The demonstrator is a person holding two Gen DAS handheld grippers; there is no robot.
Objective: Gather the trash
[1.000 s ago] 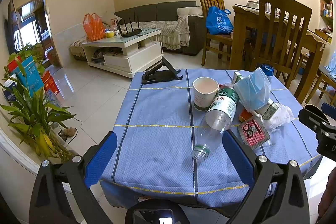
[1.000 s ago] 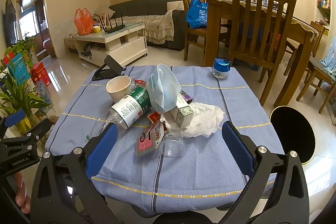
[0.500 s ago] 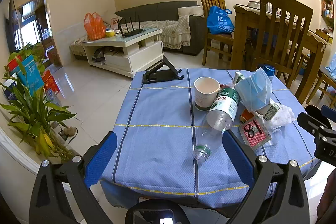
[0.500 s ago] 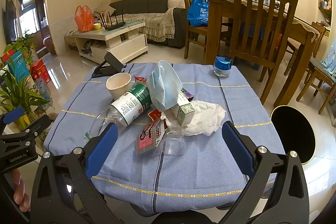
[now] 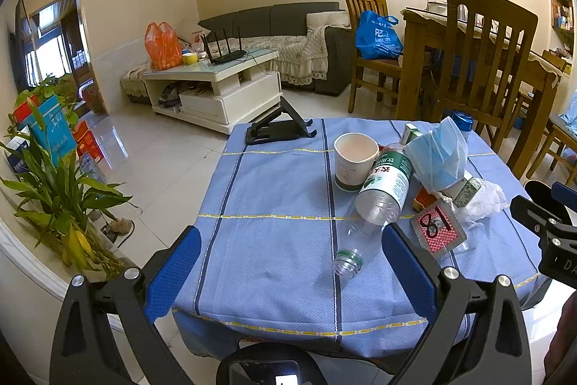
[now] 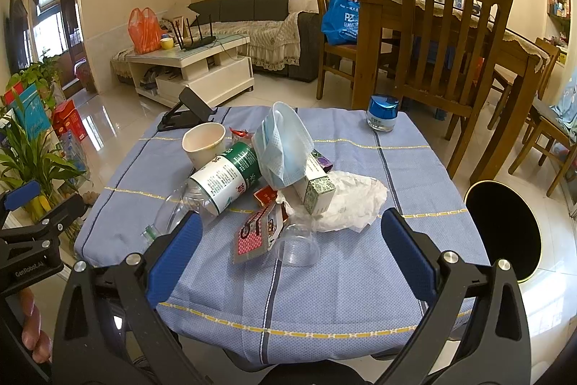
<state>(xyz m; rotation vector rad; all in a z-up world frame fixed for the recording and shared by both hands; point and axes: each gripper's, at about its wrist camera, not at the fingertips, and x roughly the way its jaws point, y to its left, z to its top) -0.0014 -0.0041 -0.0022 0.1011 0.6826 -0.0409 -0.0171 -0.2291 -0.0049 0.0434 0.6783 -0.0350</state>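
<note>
Left hand-held gripper hangs at the near edge of the tabletop with its blue pads spread wide and nothing between them. From this view the empty plastic bottle lies on its side, its cap end pointing toward the gripper, which makes it the handiest piece to take first, I judge. A paper cup stands upright just behind it, and a blue face mask is draped over the pile, touching the bottle's far end. The black phone stand at the far edge looks like a keeper, not rubbish.

Right hand-held gripper is likewise spread wide and empty, poised above the near side of the heap. In its view a red-patterned wrapper and a clear plastic cup lie nearest, with a small carton resting on crumpled tissue behind. A round black bin sits on the floor to the right of the tabletop, probably placed there so that this gripper can drop items in with a short swing. The blue-lidded jar stands well apart from the heap.
</note>
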